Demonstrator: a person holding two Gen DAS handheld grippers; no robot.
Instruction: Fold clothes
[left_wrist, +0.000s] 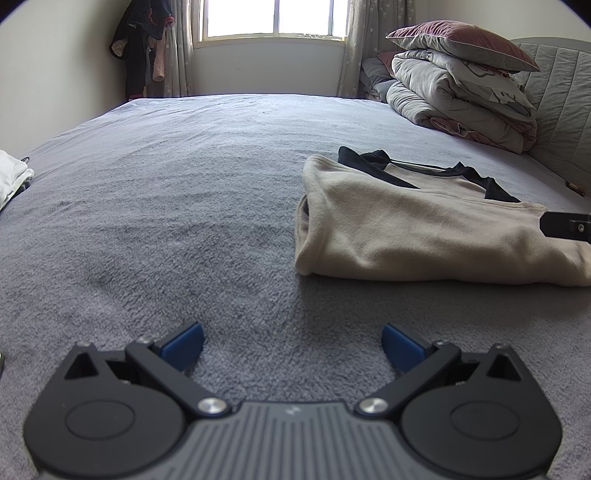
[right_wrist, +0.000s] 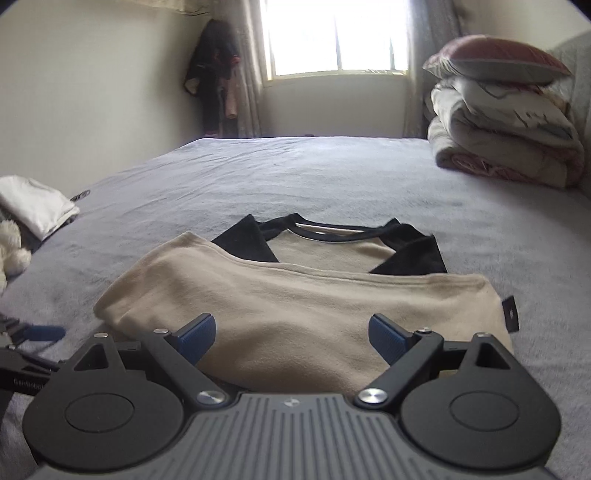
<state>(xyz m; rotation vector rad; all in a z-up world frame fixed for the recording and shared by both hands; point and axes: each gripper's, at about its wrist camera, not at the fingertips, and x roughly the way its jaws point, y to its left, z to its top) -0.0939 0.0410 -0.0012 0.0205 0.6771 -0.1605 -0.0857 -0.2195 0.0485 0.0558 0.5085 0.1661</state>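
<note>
A beige shirt (left_wrist: 424, 221) with black shoulders and collar lies folded on the grey bed cover (left_wrist: 184, 177). My left gripper (left_wrist: 293, 345) is open over bare cover, to the left of the shirt and apart from it. In the right wrist view the same shirt (right_wrist: 295, 306) lies straight ahead, its collar at the far side. My right gripper (right_wrist: 291, 336) is open above the shirt's near edge, with nothing between its blue pads (right_wrist: 386, 338). A black part of the right gripper (left_wrist: 565, 225) shows at the right edge of the left wrist view.
Folded quilts and a pillow (left_wrist: 465, 85) are stacked at the bed's far right by the headboard. A folded white garment (right_wrist: 37, 205) and a plush toy (right_wrist: 11, 251) lie at the left edge. Clothes hang in the far corner (left_wrist: 140, 48) beside the window.
</note>
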